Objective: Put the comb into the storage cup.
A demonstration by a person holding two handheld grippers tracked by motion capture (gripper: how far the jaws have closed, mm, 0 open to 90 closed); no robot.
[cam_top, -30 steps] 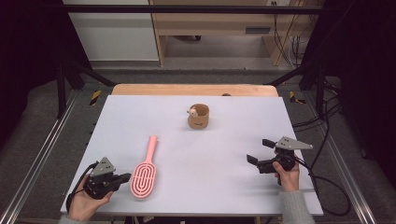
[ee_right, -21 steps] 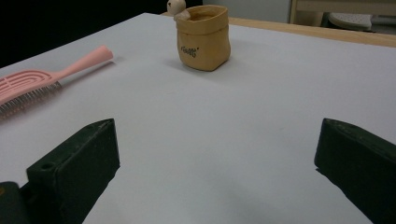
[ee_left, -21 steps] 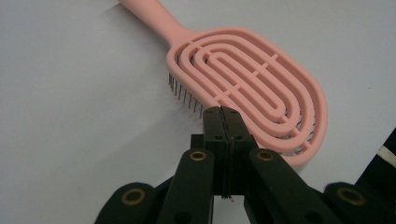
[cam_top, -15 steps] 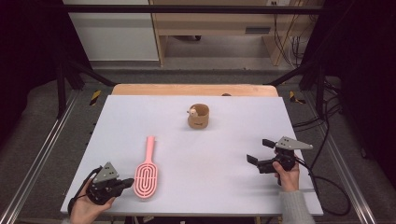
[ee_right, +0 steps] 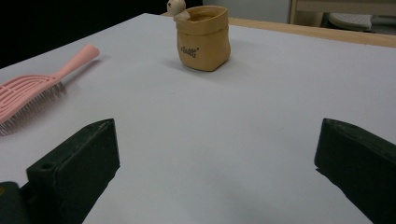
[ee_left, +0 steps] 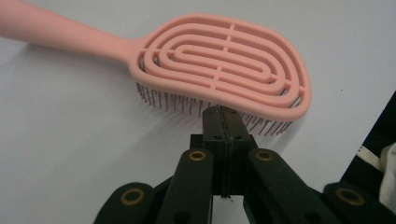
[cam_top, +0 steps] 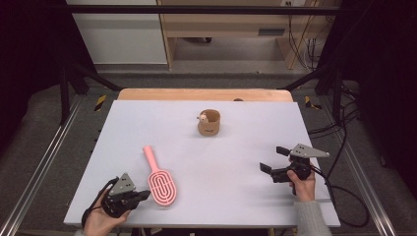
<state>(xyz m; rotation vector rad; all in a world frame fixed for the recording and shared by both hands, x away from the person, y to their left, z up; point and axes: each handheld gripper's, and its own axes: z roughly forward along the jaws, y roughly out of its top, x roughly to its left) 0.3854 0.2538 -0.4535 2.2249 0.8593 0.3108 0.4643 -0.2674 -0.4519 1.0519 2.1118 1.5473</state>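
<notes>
Hairbrush (ee_left: pixel 219 60), pink and unmarked, lay near-left on the table (cam_top: pixel 246 162); clenched left tongs (ee_left: pixel 224 122) touched its bristles. Right tongs (ee_right: pixel 217 158) gaped empty. Writing on the tan pot (ee_right: pixel 204 38) was unreadable.

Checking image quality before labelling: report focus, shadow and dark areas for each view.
High view: white table evenly lit, surroundings dark. Left gripper view: pink brush sharp, soft shadow under its bristles, left gripper jaws slightly soft. Right gripper view: tan cup fairly sharp, right gripper jaws blurred.

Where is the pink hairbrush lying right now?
In the high view the pink hairbrush lies bristles down near the table's front left, beside the shut left gripper, handle pointing away.
</notes>
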